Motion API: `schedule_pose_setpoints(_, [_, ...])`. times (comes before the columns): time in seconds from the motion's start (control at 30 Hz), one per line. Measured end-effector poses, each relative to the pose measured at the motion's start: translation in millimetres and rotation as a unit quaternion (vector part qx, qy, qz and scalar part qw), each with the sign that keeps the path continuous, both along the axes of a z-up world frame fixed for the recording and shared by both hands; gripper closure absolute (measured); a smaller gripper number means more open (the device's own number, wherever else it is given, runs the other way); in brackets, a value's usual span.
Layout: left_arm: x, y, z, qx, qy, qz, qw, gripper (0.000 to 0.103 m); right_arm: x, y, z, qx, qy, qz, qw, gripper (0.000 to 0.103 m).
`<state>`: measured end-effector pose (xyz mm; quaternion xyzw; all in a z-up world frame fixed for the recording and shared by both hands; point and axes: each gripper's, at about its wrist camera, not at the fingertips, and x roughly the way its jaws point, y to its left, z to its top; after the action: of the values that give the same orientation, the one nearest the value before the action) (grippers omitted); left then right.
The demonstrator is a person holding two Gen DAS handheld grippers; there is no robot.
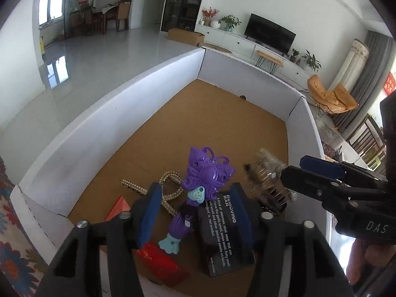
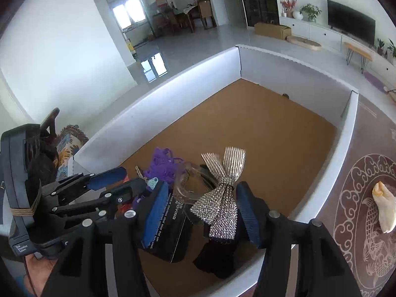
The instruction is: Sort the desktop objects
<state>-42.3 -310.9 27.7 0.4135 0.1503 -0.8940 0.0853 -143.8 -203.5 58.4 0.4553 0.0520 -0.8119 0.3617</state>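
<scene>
A white-walled box (image 1: 104, 133) with a brown cork floor holds a pile at its near end. My left gripper (image 1: 195, 212) is open above the pile. A purple toy figure (image 1: 205, 175) lies between its blue pads without touching them, resting on a black lettered box (image 1: 222, 227). A rhinestone chain (image 1: 153, 188) and red pieces (image 1: 160, 259) lie beside it. My right gripper (image 2: 201, 212) is open too, with a sparkly silver bow (image 2: 222, 198) on a black item between its fingers. A clear ring (image 2: 188, 185) sits just behind. In the left wrist view the bow (image 1: 267, 173) is blurred.
The far half of the cork floor (image 2: 259, 128) is bare except for a small dark speck (image 2: 285, 95) at the back wall. A patterned rug (image 2: 366, 198) with a pale object (image 2: 383, 205) lies right of the box. A floral cushion (image 1: 14, 222) lies to the left.
</scene>
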Motion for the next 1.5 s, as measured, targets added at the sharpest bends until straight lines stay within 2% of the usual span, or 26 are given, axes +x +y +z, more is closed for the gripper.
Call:
schedule_pose_setpoints(0.03, [3.9,2.5,3.0,-0.008,0.01,0.004,0.9999,0.024,-0.4,2.8,1.0,-0.008,0.0,-0.003,1.0,0.034])
schedule_pose_setpoints(0.07, [7.5,6.7,7.4,-0.016,0.02,0.004,0.9997,0.024,-0.5,10.3,4.0,-0.019,0.004,-0.007,1.0,0.033])
schedule_pose_setpoints(0.17, [13.0,32.0,24.7,-0.027,0.051,-0.016,0.9982,0.024,10.0,43.8,21.6,-0.043,0.04,-0.022,0.998,0.022])
schedule_pose_setpoints(0.23, [15.8,59.0,40.4,-0.022,0.078,-0.044,0.9957,0.024,21.4,77.6,33.4,-0.052,0.083,-0.043,0.994,0.01])
schedule_pose_setpoints(0.33, [22.8,117.0,64.7,-0.004,0.124,-0.107,0.9865,0.023,38.9,144.3,38.2,-0.051,0.136,-0.101,0.984,0.0])
schedule_pose_setpoints(0.4, [28.0,162.1,71.6,0.017,0.143,-0.155,0.9773,0.012,46.6,197.7,23.3,-0.037,0.149,-0.149,0.977,0.0])
schedule_pose_setpoints(0.43, [30.7,185.8,69.9,0.03,0.148,-0.182,0.9717,0.001,48.8,226.7,12.0,-0.019,0.147,-0.176,0.973,0.0])
schedule_pose_setpoints(0.5, [30.5,232.6,56.5,0.05,0.147,-0.234,0.9599,0.0,51.8,280.5,-18.7,0.044,0.135,-0.223,0.964,0.0])
schedule_pose_setpoints(0.6, [17.7,293.6,15.9,0.037,0.107,-0.281,0.953,0.0,53.4,353.8,-61.5,0.152,0.104,-0.27,0.945,0.0])
schedule_pose_setpoints(0.67, [5.0,321.6,-14.3,0.023,0.075,-0.294,0.9527,0.0,62.6,399.4,-77.7,0.177,0.088,-0.303,0.932,0.0])
schedule_pose_setpoints(0.77, [-11.6,344.8,-44.2,-0.032,0.045,-0.28,0.9583,0.0,72.0,447.3,-87.1,0.166,0.056,-0.352,0.92,0.0])
schedule_pose_setpoints(0.83, [-20.4,347.3,-59.1,-0.056,0.029,-0.267,0.9616,0.0,79.3,458.8,-92.2,0.152,0.045,-0.371,0.915,0.0])
schedule_pose_setpoints(0.93, [-43.6,338.6,-77.5,-0.051,-0.012,-0.249,0.9671,0.0,79.7,461.7,-91.8,0.142,0.042,-0.38,0.913,0.0])
schedule_pose_setpoints(1.03, [-54.4,336.4,-80.4,-0.052,-0.02,-0.234,0.9706,0.0,71.7,458.5,-93.3,0.126,0.028,-0.385,0.914,0.0])
schedule_pose_setpoints(1.13, [-57.6,348.7,-86.5,-0.098,-0.03,-0.245,0.9641,0.0,61.5,444.2,-95.7,0.128,0.03,-0.378,0.916,0.0])
schedule_pose_setpoints(1.17, [-56.1,351.9,-87.5,-0.102,-0.028,-0.254,0.9614,0.0,59.1,443.4,-95.2,0.128,0.03,-0.383,0.914,0.0])
schedule_pose_setpoints(1.23, [-55.1,351.2,-86.7,-0.099,-0.027,-0.259,0.9604,0.0,54.7,438.7,-96.7,0.129,0.029,-0.392,0.91,0.0])
schedule_pose_setpoints(1.5, [-54.4,348.9,-86.8,-0.099,-0.028,-0.259,0.9603,0.0,53.2,437.4,-96.8,0.128,0.029,-0.392,0.911,0.0])
